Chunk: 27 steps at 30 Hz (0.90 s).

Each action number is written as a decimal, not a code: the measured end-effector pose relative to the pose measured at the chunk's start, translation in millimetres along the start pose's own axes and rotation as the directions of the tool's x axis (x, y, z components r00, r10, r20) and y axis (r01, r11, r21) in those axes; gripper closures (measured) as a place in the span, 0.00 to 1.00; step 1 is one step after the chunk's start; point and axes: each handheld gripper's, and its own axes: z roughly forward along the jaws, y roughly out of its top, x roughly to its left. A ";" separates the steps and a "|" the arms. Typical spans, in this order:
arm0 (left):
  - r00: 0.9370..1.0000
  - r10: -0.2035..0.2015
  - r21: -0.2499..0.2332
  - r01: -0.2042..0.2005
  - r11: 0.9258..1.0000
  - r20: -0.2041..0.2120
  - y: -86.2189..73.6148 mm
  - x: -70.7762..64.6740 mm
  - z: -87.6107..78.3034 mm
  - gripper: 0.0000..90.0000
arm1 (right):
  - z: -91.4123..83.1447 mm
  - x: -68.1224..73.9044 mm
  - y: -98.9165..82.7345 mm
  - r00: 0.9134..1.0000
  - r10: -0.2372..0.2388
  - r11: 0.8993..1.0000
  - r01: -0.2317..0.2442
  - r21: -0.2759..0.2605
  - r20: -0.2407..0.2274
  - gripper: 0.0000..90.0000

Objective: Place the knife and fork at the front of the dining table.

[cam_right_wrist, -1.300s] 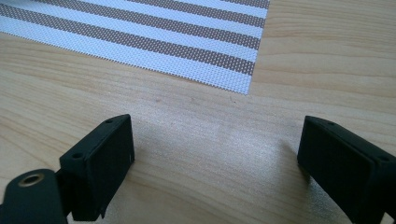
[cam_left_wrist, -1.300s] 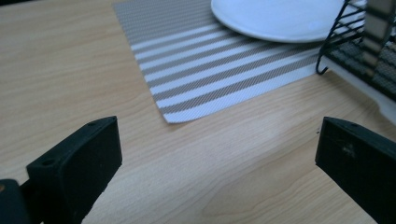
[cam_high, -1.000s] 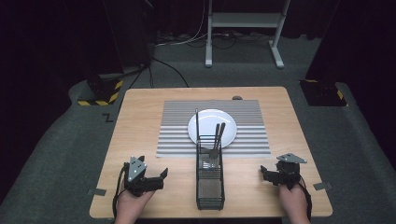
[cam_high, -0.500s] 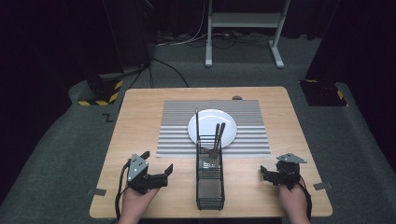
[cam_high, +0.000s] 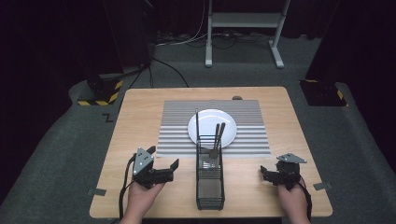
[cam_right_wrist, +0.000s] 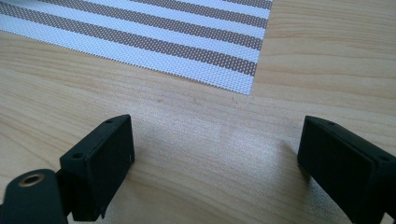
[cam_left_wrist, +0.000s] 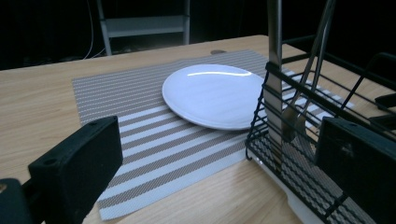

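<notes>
Lower frame: left hand-held gripper [cam_high: 169, 171] is released, jaws spread toward the wire cutlery basket [cam_high: 209, 179] at lower centre, positioned for access. Right hand-held gripper [cam_high: 267, 173], also released, rests on the bench [cam_high: 140, 116]. Beyond, cutlery [cam_high: 217, 137] stands upright before the white plate [cam_high: 205, 122].

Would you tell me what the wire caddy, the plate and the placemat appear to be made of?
Caddy: black coated metal wire, judging by thin rigid rods. Plate: glossy white ceramic or perhaps melamine, showing a bright highlight. Placemat: woven vinyl-like mesh, matte, with visible weave.
</notes>
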 end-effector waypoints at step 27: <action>0.999 0.052 -0.022 -0.052 0.998 0.016 41.8 -29.3 42.9 0.03 | 0.0 -0.4 0.2 1.000 -0.001 1.000 0.001 0.001 -0.004 0.12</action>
